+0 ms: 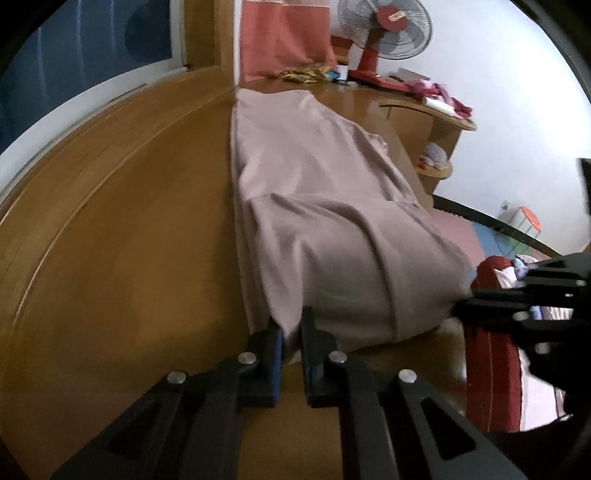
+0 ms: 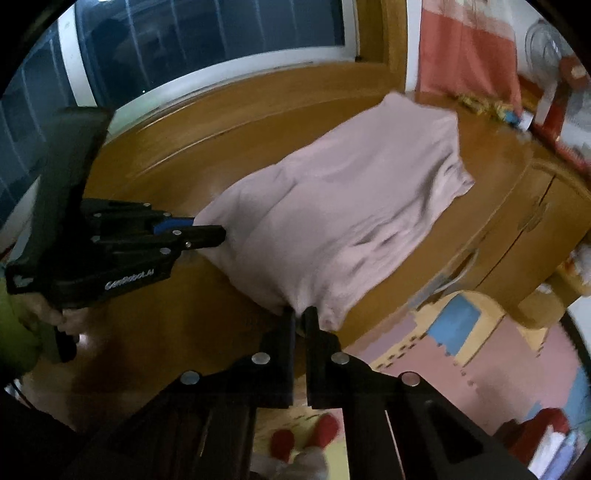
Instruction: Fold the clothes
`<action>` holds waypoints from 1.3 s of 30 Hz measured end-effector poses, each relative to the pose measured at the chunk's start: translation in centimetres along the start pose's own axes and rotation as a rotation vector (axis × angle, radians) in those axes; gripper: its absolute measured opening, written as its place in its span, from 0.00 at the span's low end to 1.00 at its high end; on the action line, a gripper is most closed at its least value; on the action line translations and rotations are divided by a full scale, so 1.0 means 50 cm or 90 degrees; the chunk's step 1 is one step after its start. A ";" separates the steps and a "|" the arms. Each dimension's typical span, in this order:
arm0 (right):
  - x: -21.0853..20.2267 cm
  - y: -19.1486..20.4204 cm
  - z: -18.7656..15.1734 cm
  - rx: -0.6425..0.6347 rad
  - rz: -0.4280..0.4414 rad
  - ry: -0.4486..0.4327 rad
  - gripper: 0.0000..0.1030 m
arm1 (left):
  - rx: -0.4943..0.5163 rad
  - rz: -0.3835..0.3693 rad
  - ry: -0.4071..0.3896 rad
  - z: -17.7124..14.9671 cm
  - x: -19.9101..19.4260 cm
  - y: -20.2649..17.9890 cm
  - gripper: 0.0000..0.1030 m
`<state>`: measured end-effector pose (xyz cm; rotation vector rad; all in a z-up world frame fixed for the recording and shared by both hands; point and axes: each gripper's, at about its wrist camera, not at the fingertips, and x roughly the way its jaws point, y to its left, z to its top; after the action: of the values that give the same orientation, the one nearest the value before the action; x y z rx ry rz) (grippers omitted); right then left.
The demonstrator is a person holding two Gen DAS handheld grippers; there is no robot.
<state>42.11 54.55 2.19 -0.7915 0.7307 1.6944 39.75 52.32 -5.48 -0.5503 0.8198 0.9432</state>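
Both tools pinching the cloth.
We see the left tool and right tool each clamped on a near corner of the folded dusty-pink fabric garment, on the glossy brown wooden tabletop.

You are looking at a glossy wooden desk under a dark window. At its far end a red fan stands beside a salmon curtain, with a yellowish heap and pink and red clutter near it. The desk's cabinet doors face a floor of pink, blue and yellow foam mats, where red slippers show
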 end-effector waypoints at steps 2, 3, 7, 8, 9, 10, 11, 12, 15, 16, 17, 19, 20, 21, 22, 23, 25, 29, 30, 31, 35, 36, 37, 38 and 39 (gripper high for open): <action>-0.013 -0.006 -0.002 -0.004 -0.020 -0.003 0.02 | -0.007 0.006 0.005 0.005 0.003 -0.004 0.07; -0.019 -0.011 -0.005 -0.003 -0.032 -0.003 0.00 | -0.009 0.012 0.008 0.006 0.004 -0.006 0.07; -0.034 -0.060 -0.019 0.044 -0.051 -0.003 0.00 | -0.019 0.026 0.011 0.006 -0.003 -0.004 0.06; -0.037 -0.060 -0.016 0.063 -0.023 -0.009 0.01 | -0.035 0.011 0.014 0.007 -0.006 0.001 0.06; -0.040 -0.061 -0.013 0.082 0.006 -0.015 0.01 | -0.048 -0.003 0.016 0.009 -0.008 0.005 0.06; -0.044 -0.056 -0.008 0.106 0.039 -0.026 0.02 | -0.051 -0.010 0.017 0.010 -0.010 0.004 0.06; -0.040 -0.045 0.000 0.106 0.052 -0.031 0.07 | -0.049 -0.010 0.018 0.008 -0.009 -0.001 0.06; -0.036 -0.034 0.007 0.105 0.064 -0.035 0.11 | -0.046 -0.010 0.019 0.007 -0.009 -0.005 0.06; 0.001 0.008 0.028 0.059 0.024 -0.015 0.27 | -0.033 -0.004 0.018 0.004 -0.012 -0.019 0.07; 0.013 0.016 0.030 0.049 0.011 -0.006 0.27 | -0.030 0.000 0.018 0.004 -0.012 -0.019 0.07; 0.024 0.023 0.031 0.039 -0.001 0.003 0.27 | -0.027 0.005 0.016 0.004 -0.012 -0.021 0.07; 0.026 0.016 0.026 0.043 -0.005 0.007 0.27 | -0.031 0.007 0.016 0.003 -0.011 -0.018 0.07; 0.027 0.012 0.024 0.046 -0.007 0.009 0.17 | -0.033 0.009 0.015 0.003 -0.011 -0.018 0.07; 0.028 0.009 0.024 0.053 0.001 0.009 0.09 | -0.035 0.012 0.014 0.002 -0.010 -0.017 0.07; 0.029 0.006 0.026 0.059 0.013 0.012 0.06 | -0.038 0.014 0.014 0.002 -0.011 -0.017 0.07; 0.023 0.001 0.027 0.057 0.009 0.006 0.05 | -0.041 0.017 0.015 0.002 -0.012 -0.017 0.07; 0.005 -0.008 0.032 0.055 -0.002 -0.008 0.04 | -0.050 0.017 0.019 0.002 -0.011 -0.015 0.07; -0.020 -0.039 0.026 0.072 -0.023 -0.019 0.00 | -0.053 0.019 0.026 0.000 -0.014 -0.008 0.07; -0.022 -0.049 0.024 0.081 -0.030 -0.018 0.00 | -0.048 0.033 0.026 0.001 -0.014 -0.007 0.07; -0.024 -0.059 0.021 0.089 -0.038 -0.017 0.00 | -0.045 0.043 0.027 0.001 -0.015 -0.004 0.07; -0.031 -0.090 0.014 0.160 0.046 -0.020 0.01 | -0.079 -0.028 0.025 0.003 -0.032 0.023 0.06; -0.029 -0.088 0.023 0.171 0.065 -0.027 0.01 | -0.079 -0.043 0.025 0.003 -0.034 0.025 0.07; -0.026 -0.086 0.032 0.181 0.084 -0.033 0.06 | -0.076 -0.053 0.027 0.003 -0.035 0.025 0.07; -0.023 -0.083 0.041 0.192 0.103 -0.040 0.17 | -0.073 -0.057 0.028 0.002 -0.035 0.022 0.07; -0.007 -0.077 0.055 0.182 0.086 -0.032 0.24 | -0.068 -0.058 0.029 0.001 -0.034 0.019 0.07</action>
<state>45.51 57.43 3.76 -0.5087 0.9833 1.6738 38.37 52.01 -4.12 -0.6988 0.7814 0.8971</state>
